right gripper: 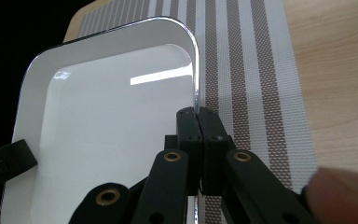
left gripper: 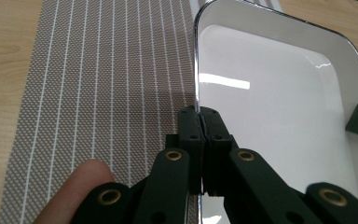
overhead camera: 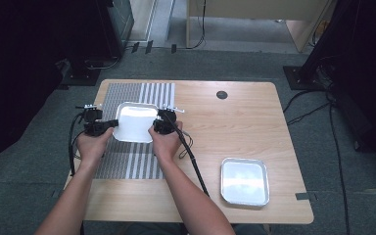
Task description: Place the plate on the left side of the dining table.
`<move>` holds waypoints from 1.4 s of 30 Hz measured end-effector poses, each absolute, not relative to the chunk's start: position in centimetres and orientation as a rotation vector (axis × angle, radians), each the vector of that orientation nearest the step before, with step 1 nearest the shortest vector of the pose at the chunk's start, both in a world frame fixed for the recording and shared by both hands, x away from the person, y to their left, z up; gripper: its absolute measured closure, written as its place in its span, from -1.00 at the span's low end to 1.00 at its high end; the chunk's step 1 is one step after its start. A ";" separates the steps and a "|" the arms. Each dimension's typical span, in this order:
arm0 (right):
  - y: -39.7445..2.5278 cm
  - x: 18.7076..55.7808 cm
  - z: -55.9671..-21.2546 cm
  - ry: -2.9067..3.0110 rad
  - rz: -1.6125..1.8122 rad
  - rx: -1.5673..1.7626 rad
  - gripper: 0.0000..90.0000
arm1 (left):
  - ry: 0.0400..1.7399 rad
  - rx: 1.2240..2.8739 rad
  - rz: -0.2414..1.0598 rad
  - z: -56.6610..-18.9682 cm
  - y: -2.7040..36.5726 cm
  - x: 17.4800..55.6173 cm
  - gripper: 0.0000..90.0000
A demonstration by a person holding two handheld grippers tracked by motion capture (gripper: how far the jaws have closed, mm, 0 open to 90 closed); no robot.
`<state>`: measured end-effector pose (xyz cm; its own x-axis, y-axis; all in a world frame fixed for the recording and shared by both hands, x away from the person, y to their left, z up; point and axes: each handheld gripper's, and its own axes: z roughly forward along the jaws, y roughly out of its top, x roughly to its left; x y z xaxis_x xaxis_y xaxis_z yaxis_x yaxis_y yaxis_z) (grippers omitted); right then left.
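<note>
1. Nearest the person, a second tray (overhead camera: 245, 181) lies flat on the table (overhead camera: 235, 122), near its front right corner and well apart from both hands.
2. The left hand (overhead camera: 92, 144) and the right hand (overhead camera: 164, 142) rest over the near part of a striped mat (overhead camera: 132, 161), each holding a claw.
3. The left claw (overhead camera: 108, 124) is clenched on the left rim of the white tray (overhead camera: 136, 122); in the left gripper view its jaws meet on the thin metal edge.
4. The right claw (overhead camera: 155, 125) is clamped on the opposite, right rim in the same way.
5. The white tray sits between the two claws, over the mat on the left half of the table.
6. Farther off, a dark round disc (overhead camera: 222, 94) sits in the tabletop near the far edge.
</note>
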<state>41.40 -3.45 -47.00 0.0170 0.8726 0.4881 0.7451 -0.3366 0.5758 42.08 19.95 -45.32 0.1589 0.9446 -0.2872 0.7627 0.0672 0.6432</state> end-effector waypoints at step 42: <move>-3.9 45.6 -51.1 1.812 1.106 1.864 0.43 | 1.680 1.757 0.399 -48.2 21.8 44.8 0.03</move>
<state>45.60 -3.87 -51.11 -0.1015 0.9472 0.3042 0.7033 -0.1479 0.6953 44.78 21.79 -48.25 0.1259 0.9668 -0.2222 0.7638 0.0485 0.6437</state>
